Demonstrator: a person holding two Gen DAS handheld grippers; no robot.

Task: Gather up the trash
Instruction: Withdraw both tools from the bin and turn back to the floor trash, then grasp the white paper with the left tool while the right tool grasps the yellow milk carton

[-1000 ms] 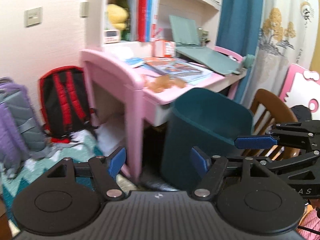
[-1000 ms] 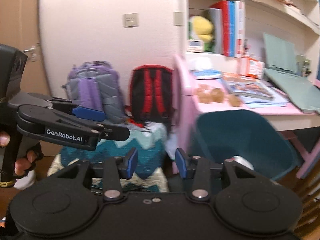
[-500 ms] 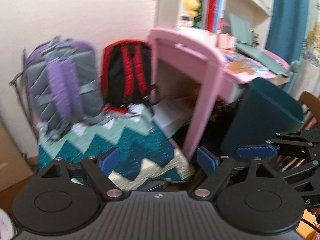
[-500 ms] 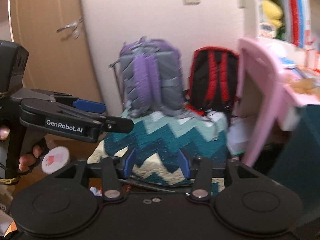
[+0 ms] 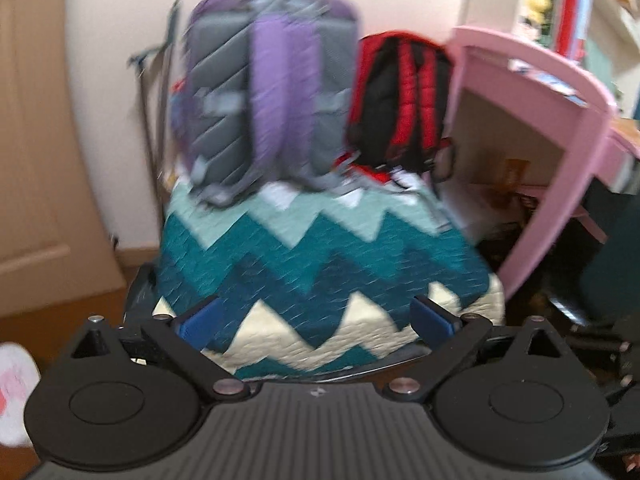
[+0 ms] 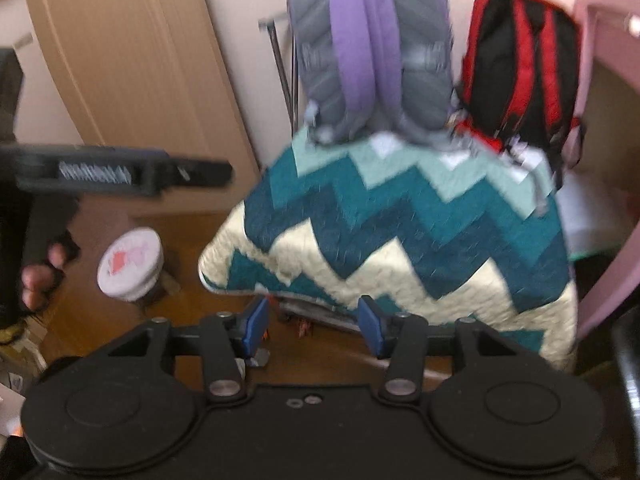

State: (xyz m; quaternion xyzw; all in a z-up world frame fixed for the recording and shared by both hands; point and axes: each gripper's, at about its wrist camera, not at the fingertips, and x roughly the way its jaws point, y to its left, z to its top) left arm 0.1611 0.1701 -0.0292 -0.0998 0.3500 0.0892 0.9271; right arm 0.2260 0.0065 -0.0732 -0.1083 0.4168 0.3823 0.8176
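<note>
A white round tub with a pink-printed lid [image 6: 130,264] stands on the wooden floor, left of a zigzag quilt [image 6: 400,232]. My right gripper [image 6: 313,326] points down at the floor by the quilt's lower edge; its jaws are opening and nothing is between them. The tub lies up and to its left. My left gripper [image 5: 316,322] faces the quilt [image 5: 320,264], jaws opening wide and empty. The tub [image 5: 12,392] shows blurred at that view's lower left edge. In the right wrist view the left gripper [image 6: 216,170] hangs blurred above the tub, a hand [image 6: 40,276] on its grip.
A purple-grey backpack [image 6: 368,52] and a red-black backpack [image 6: 520,68] sit on top of the quilt against the wall. A pink desk [image 5: 560,128] stands to the right, with a dark teal bin [image 5: 612,240] beyond it. A wooden door [image 6: 132,80] fills the left. Small bits [image 6: 300,326] lie under the quilt's edge.
Both views have swung left and downward, from the desk and teal bin to the quilt and floor. Both pairs of jaws have spread wider. The white tub has come into view.
</note>
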